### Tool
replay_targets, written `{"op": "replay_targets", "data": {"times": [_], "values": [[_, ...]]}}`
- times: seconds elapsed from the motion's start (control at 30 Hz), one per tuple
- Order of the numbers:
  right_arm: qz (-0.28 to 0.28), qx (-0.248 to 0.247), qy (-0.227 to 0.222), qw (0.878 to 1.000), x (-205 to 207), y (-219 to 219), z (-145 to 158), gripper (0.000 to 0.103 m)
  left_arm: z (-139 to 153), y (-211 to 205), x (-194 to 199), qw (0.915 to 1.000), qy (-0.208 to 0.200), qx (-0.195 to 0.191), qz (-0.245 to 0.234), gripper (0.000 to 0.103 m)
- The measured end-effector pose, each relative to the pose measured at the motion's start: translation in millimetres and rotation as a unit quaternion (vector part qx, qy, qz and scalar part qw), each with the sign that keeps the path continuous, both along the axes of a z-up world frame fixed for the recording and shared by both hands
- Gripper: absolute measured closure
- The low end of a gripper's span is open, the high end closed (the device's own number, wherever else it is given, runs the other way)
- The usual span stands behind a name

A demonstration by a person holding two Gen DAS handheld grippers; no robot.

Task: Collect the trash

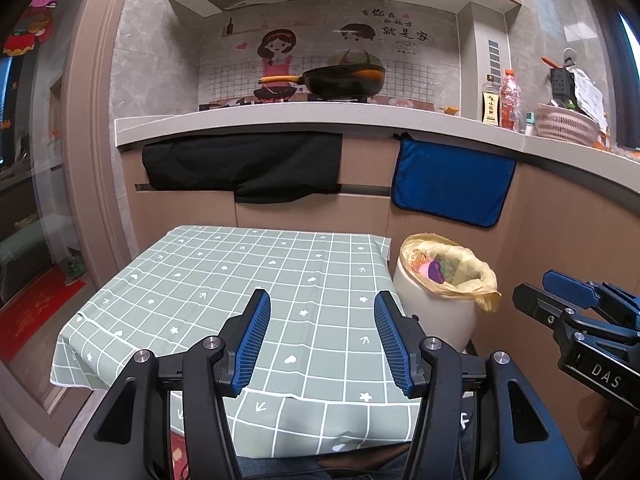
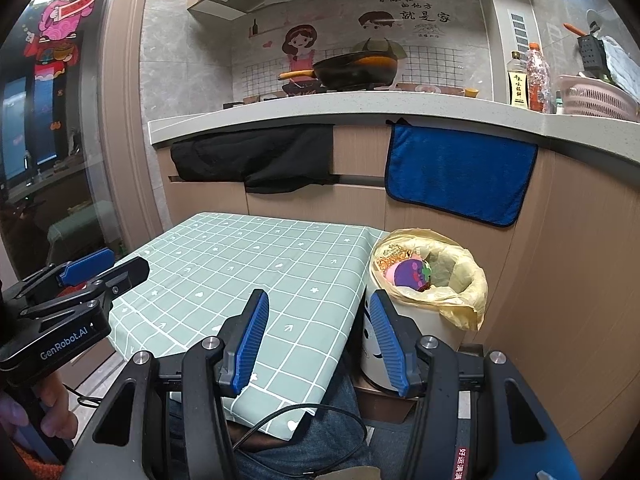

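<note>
Here, two hand-held grippers — left, right — gape empty beside one trash bin.

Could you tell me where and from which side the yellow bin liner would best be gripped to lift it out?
Probably the loose yellow liner flap drooping over the white bin rim, on the side away from the table. Approach from above there: it hangs free, thin enough to pinch.

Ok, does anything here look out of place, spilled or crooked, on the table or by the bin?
Nothing stands out. The green checked tablecloth lies flat with nothing spilled on it. The white bin stands upright beside the table, its yellow liner folded over the rim and the trash inside. Both claws are open and hold nothing.
</note>
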State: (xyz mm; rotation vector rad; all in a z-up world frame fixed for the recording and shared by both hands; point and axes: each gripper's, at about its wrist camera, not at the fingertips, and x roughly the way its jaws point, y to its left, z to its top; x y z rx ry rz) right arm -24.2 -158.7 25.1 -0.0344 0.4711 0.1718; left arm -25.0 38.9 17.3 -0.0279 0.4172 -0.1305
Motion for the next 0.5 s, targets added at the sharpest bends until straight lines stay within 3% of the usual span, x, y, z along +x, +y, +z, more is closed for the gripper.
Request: {"op": "replay_targets", "data": {"times": [0.5], "values": [[-0.006, 0.000, 0.004, 1.000, -2.6, -2.0, -1.6, 0.053, -1.1, -0.2, 9.5, 0.9997, 0.008, -0.001, -0.021, 0.048]]}}
